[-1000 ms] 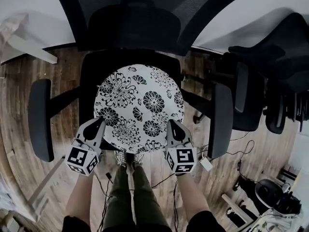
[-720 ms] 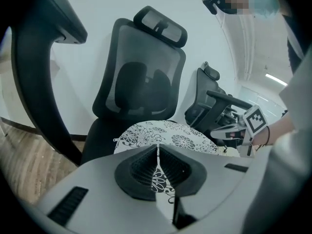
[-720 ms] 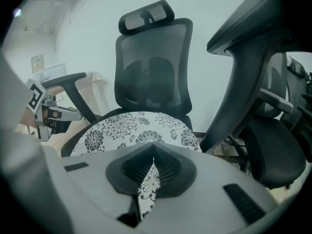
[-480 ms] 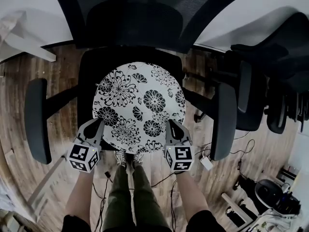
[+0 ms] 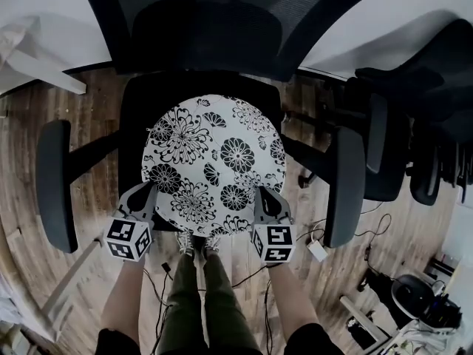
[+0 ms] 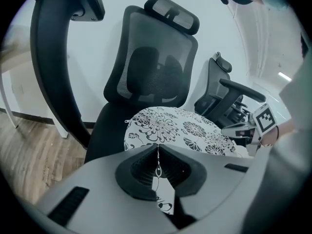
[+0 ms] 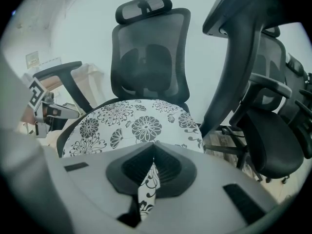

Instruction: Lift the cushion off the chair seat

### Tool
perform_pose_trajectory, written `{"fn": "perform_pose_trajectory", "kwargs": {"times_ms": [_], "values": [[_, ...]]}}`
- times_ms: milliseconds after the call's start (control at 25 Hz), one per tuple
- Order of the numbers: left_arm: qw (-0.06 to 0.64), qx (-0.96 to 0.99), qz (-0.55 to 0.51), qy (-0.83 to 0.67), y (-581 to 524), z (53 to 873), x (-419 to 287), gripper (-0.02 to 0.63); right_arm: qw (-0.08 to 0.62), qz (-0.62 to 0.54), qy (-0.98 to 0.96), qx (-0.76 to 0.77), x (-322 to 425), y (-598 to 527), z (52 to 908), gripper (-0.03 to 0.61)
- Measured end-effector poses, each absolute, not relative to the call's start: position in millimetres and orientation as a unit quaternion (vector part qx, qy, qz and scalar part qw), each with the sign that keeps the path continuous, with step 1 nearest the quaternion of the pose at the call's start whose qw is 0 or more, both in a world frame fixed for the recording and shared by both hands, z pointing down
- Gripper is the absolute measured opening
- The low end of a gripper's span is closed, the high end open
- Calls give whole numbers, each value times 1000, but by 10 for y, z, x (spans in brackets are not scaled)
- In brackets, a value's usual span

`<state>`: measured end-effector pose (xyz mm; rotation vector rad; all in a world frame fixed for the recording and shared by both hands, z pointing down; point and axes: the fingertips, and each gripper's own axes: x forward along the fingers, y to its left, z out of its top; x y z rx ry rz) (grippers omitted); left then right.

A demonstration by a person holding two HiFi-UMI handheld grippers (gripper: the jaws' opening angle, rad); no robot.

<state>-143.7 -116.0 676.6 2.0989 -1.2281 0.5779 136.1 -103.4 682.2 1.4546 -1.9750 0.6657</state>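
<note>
A round white cushion with black flower print [image 5: 214,161] lies on the padded seat [image 5: 135,117] of a black mesh-backed office chair, covering most of it. At the seat's front edge, the left tool [image 5: 151,188] and right tool [image 5: 264,192] are each clamped fully closed on a thin fold of the cushion's near rim, left and right of the seat's centre. The hold looks slight: only fabric sits between the jaws, so a quick pull could let it slide out. Raising one side faster than the other may tip the cushion against the black armrests [image 5: 58,183] flanking the seat.
</note>
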Motion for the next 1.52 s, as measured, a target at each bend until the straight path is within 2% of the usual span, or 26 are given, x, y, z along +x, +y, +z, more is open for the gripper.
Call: {"fn": "perform_pose_trajectory", "kwargs": {"times_ms": [440,480,520,560,600,720,800,1520], "values": [[322,786,230,-475,-1107,6882,-1495,17,310,267,-716,566,1554,-911,6954,18],[325,781,233,-479,-1104,6910,-1515,45,311,267,-710,573,1591,-903,6957,20],[328,775,236,-485,-1104,6937,-1539,129,311,267,-703,581,1630,-898,6958,43],[331,769,238,-492,-1108,6959,-1566,205,312,266,-696,589,1671,-893,6959,147],[333,764,239,-499,-1114,6974,-1593,254,314,265,-688,597,1714,-886,6963,211],[334,754,248,-508,-1118,7016,-1643,324,328,262,-666,617,1850,-858,6984,263],[342,752,252,-504,-1109,7055,-1646,331,332,269,-655,623,1917,-830,7021,279],[392,742,273,-470,-1061,7259,-1515,323,322,328,-660,594,1811,-776,7234,278]]}}
